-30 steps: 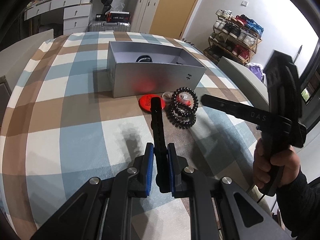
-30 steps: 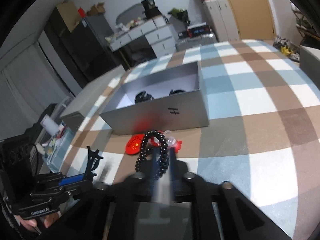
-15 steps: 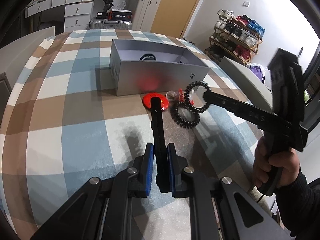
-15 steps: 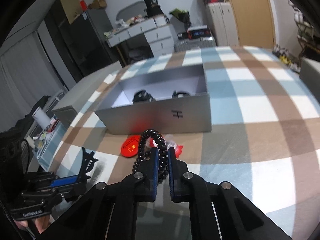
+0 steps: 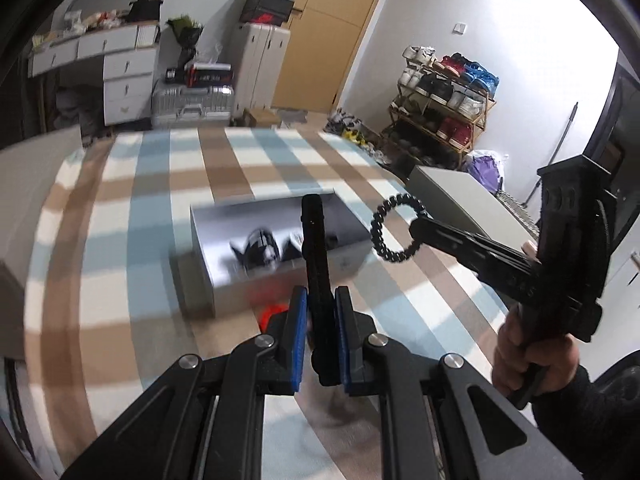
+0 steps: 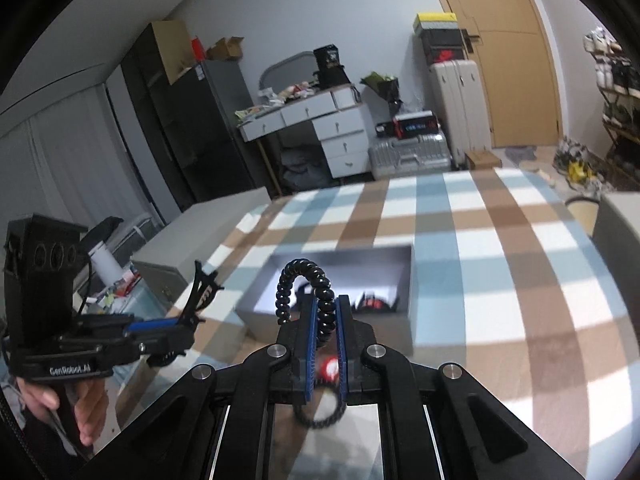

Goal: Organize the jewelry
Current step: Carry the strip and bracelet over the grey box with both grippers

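Observation:
My left gripper [image 5: 320, 334] is shut on a black hair clip [image 5: 316, 248] that sticks up and forward, held above the table in front of the grey open box [image 5: 224, 276]. My right gripper [image 6: 324, 344] is shut on a black beaded bracelet [image 6: 304, 284], lifted over the near side of the grey box [image 6: 404, 316]. The bracelet [image 5: 394, 228] and the right gripper [image 5: 420, 228] also show in the left wrist view, at the box's right end. Dark items lie inside the box. A second black bead bracelet [image 6: 320, 416] and a red round piece [image 6: 330, 370] lie on the table below my right gripper.
The table carries a blue, brown and white checked cloth [image 5: 132, 208]. A red round item [image 5: 272, 314] lies in front of the box. A grey cushion or seat [image 5: 464, 196] stands at the table's right. A shoe rack [image 5: 444, 100], suitcases and drawers stand further back.
Both grippers have risen and moved toward the box. The right gripper lifted one bead bracelet off the table, leaving the other behind. The left still holds the clip.

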`<state>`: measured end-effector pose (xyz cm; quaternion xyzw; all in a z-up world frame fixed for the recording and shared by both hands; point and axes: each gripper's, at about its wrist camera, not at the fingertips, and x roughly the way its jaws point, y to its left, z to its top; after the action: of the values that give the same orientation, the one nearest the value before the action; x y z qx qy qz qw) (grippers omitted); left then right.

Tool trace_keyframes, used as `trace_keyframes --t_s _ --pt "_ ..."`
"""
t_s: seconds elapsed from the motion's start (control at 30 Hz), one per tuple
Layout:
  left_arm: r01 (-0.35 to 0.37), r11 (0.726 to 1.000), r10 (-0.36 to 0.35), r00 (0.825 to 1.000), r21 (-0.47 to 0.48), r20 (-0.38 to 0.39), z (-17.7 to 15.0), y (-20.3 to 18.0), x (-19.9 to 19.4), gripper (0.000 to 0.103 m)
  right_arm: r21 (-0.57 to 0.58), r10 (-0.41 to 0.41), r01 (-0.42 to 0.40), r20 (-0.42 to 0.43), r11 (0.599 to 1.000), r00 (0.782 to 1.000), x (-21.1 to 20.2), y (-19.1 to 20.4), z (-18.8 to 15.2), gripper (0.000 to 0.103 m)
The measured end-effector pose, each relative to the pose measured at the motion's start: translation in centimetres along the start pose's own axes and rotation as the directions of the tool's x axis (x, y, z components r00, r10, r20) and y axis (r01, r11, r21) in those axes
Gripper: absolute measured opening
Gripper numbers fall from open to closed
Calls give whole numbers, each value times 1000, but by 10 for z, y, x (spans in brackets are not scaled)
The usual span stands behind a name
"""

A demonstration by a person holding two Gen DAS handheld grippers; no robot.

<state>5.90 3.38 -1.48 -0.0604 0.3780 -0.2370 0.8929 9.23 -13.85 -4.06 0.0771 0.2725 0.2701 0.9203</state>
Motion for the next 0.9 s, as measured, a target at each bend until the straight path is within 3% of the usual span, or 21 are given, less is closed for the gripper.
trace_keyframes --t_s 0.3,0.5,0.9 --pt "36 998 -32 997 47 -75 36 9 50 9 -27 10 -11 -15 1000 1000 34 -10 30 8" --pt "26 998 -16 987 64 -158 43 11 78 9 -22 10 -12 -71 1000 997 64 -22 29 8" --pt "17 997 -1 977 72 -212 45 15 98 9 -17 4 -6 -125 1000 992 92 -36 21 9"
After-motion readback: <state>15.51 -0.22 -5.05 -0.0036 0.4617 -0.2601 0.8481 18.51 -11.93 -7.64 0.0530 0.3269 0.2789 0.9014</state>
